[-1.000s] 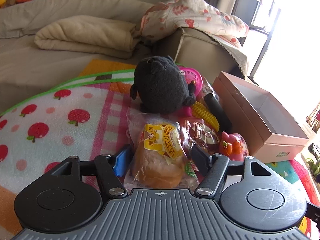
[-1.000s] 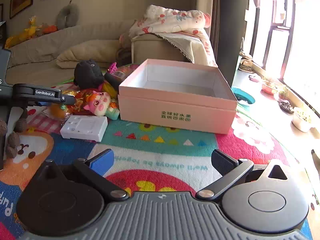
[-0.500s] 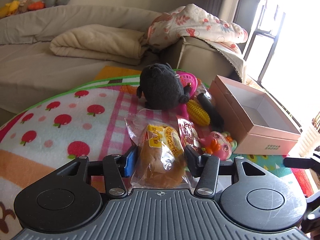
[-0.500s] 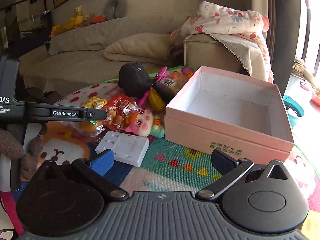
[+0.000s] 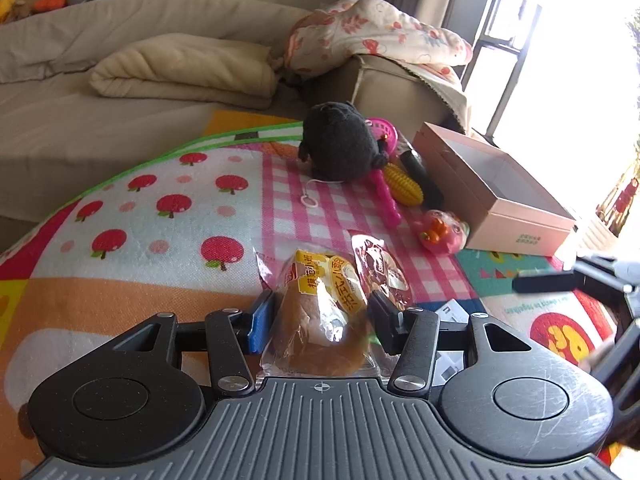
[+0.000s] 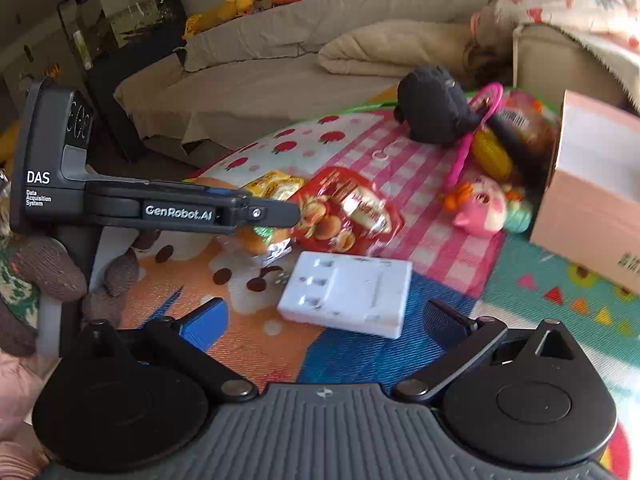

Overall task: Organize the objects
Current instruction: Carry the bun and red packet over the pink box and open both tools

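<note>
My left gripper [image 5: 322, 310] is shut on a clear packet of bread [image 5: 316, 332] with a yellow label, both pads pressing its sides; the right wrist view shows it from the side, left gripper [image 6: 256, 214] over the mat. A red snack packet [image 5: 380, 268] lies just beyond it. My right gripper [image 6: 324, 316] stands open, wide, just in front of a white plastic box [image 6: 348, 292] that lies flat on the mat; its pads do not touch it. The open pink cardboard box [image 5: 516, 220] sits at the right.
A black plush [image 5: 340, 148], a pink plastic racket [image 5: 384, 132], a yellow spiky toy [image 5: 404, 184] and a pink pig toy [image 5: 440, 232] are heaped beside the pink box. A beige sofa [image 5: 120, 120] with blankets lies behind the patterned mat. A gloved hand [image 6: 48, 268] holds the left gripper.
The left jaws closed on the bread packet and drew it back from the toy pile. The right gripper swung left, from facing the pink box to the white plastic box.
</note>
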The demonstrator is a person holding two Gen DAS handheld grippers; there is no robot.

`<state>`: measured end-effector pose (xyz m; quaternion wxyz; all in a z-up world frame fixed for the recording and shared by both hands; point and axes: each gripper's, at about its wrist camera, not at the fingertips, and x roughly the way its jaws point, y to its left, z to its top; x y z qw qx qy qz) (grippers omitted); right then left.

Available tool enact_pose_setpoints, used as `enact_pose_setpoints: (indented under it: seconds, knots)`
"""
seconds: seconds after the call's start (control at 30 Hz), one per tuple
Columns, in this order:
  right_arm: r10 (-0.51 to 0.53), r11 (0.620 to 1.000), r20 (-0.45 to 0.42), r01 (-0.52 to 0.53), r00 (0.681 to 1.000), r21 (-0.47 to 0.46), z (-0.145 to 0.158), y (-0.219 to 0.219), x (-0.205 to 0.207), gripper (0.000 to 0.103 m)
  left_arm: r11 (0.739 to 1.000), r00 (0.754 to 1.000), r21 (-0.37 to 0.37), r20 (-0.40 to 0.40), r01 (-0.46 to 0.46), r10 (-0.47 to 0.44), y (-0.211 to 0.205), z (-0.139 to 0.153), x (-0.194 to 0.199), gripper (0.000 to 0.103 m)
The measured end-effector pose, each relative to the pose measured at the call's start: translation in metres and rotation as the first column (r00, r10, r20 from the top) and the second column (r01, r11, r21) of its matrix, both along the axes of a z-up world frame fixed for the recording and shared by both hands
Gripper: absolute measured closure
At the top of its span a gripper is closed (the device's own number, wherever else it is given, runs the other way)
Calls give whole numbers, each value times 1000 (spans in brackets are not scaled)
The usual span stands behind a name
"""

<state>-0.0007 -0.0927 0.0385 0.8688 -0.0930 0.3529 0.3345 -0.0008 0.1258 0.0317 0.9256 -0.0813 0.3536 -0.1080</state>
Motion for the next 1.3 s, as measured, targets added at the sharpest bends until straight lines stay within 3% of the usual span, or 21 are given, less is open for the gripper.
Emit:
enact_pose_setpoints:
  seconds: [0.07,0.1,0.3,0.43,0.47,0.5,0.6,0.77,0.93,1.03,1.13,1.23,1.3]
  knots:
    - [9,995,128,3,992,-95,4,12,1,0,1000,1000,-4,0,-4,4,4,-1,-1,46]
    - [30,992,146,-12,989,-123,3,19,4,0,1000,1000,-18,-2,-5,5,7,-1,0,46]
    - [200,963,107,-175,974,-203,-16,74,36,0,995,998,-80,-32,-54,52,36,-2,8,46]
    - [201,968,14,-196,980,-159,-26,85,65,0,992,997,-108,-47,-70,65,51,-2,10,46]
    - [192,972,-8,-192,981,-139,-27,85,70,3,991,997,-111,-52,-68,62,52,-3,10,46]
    - [186,976,-37,-189,982,-110,-27,83,75,14,992,997,-109,-58,-65,59,52,-5,10,46]
    - [127,985,-43,-131,991,-115,-22,74,73,22,995,996,-72,-63,-64,60,45,-9,10,45]
    - [15,995,18,-13,1000,-95,1,29,52,28,998,998,3,-38,-59,60,21,-6,9,47]
    - [-138,990,76,139,988,-14,30,-39,16,29,996,996,-3,-18,88,-88,-26,7,2,48]
    - [-230,973,112,229,967,21,41,-85,-13,29,979,978,-5,46,206,-205,-65,34,-4,48]
    - [-310,951,154,308,938,37,45,-124,-39,29,963,955,10,129,269,-268,-106,69,3,48]
    - [-375,927,172,370,911,60,44,-159,-55,29,962,941,-2,209,272,-266,-150,99,30,48]
    - [-413,911,169,403,895,92,41,-175,-60,29,971,948,-63,240,233,-212,-176,110,62,47]
